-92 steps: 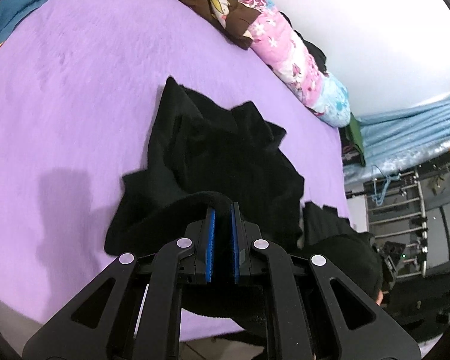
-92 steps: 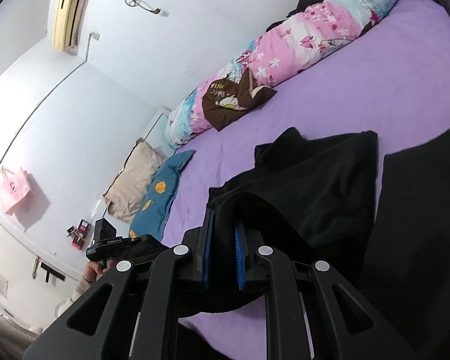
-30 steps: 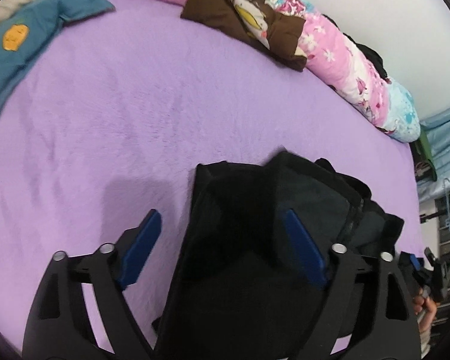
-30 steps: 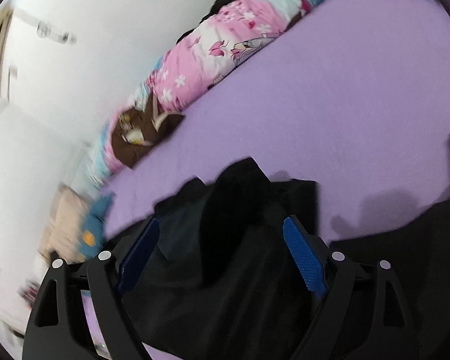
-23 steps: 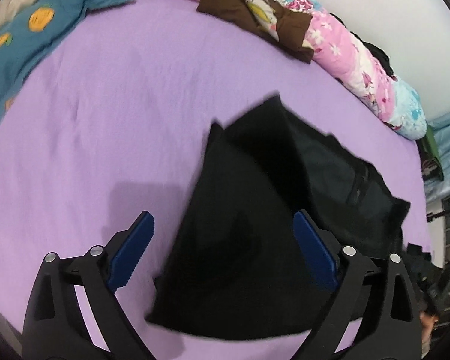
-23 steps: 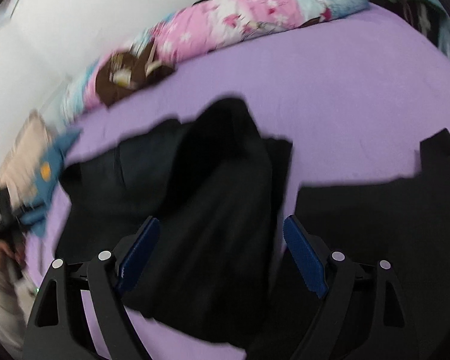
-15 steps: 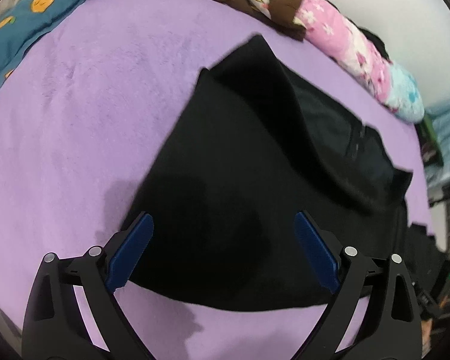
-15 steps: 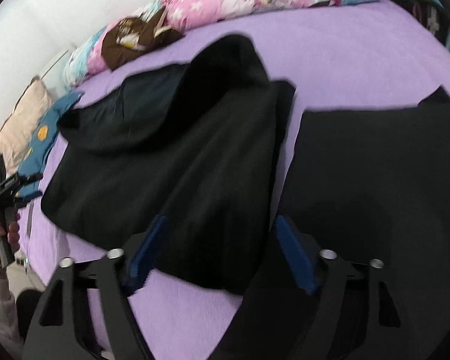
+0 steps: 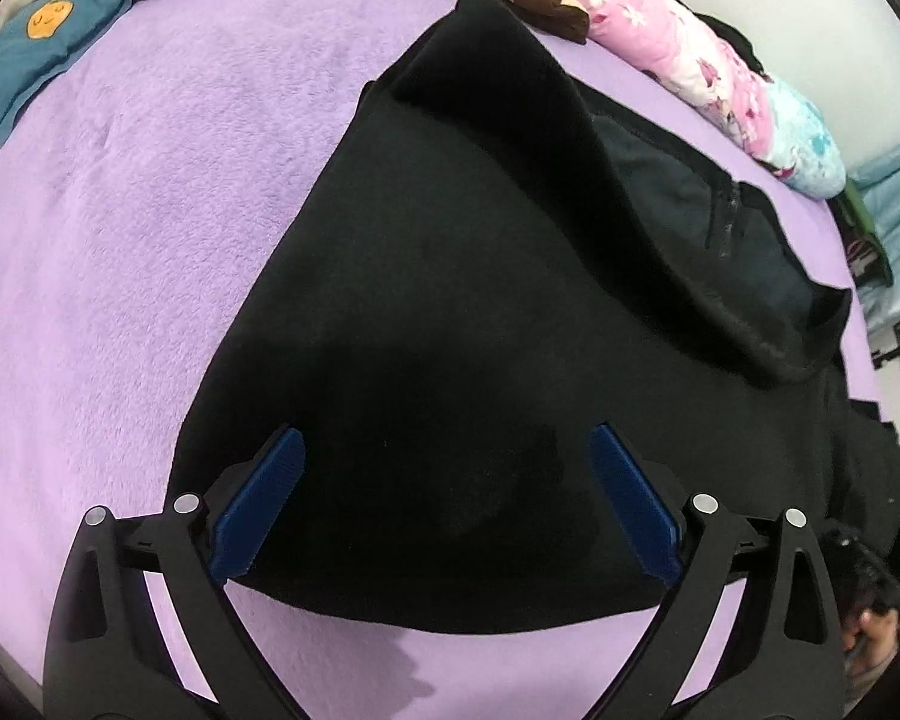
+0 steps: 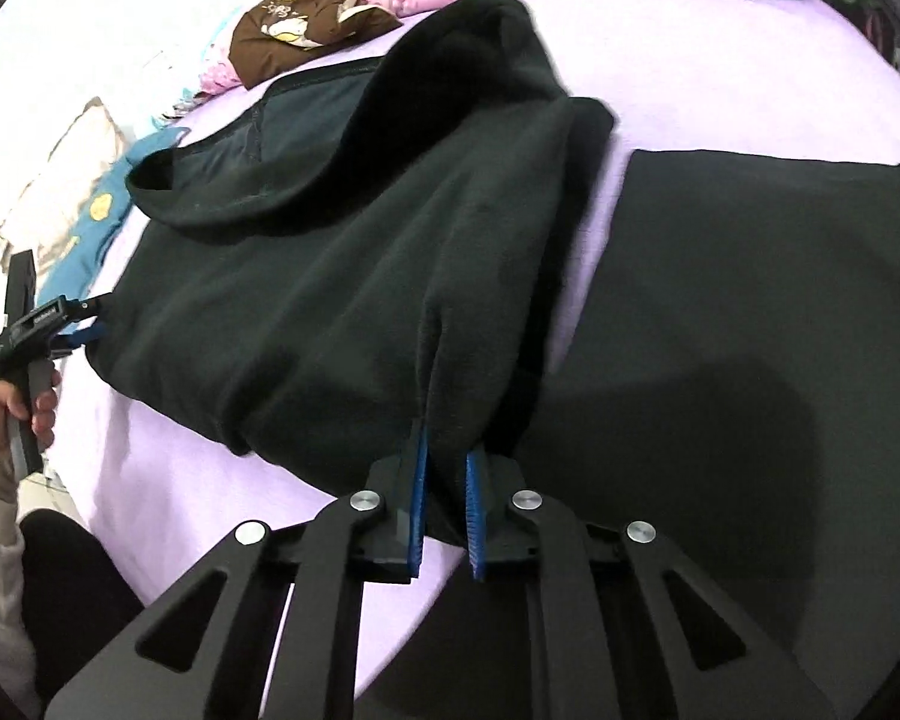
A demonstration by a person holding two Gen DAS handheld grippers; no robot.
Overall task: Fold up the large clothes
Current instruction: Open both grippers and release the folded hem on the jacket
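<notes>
Your right gripper (image 10: 444, 480), spread a second ago, now has its jaws pinching the near hem of the black garment (image 10: 342, 276). Your left gripper (image 9: 444, 498) has dropped lower, jaws spread wide over the cloth, gripping nothing. The garment lies across the middle of the purple bed (image 9: 120, 210); the next fold can begin once the left side grips. Open bed lies at left of the left view. A second black garment (image 10: 750, 312) lies close at right.
</notes>
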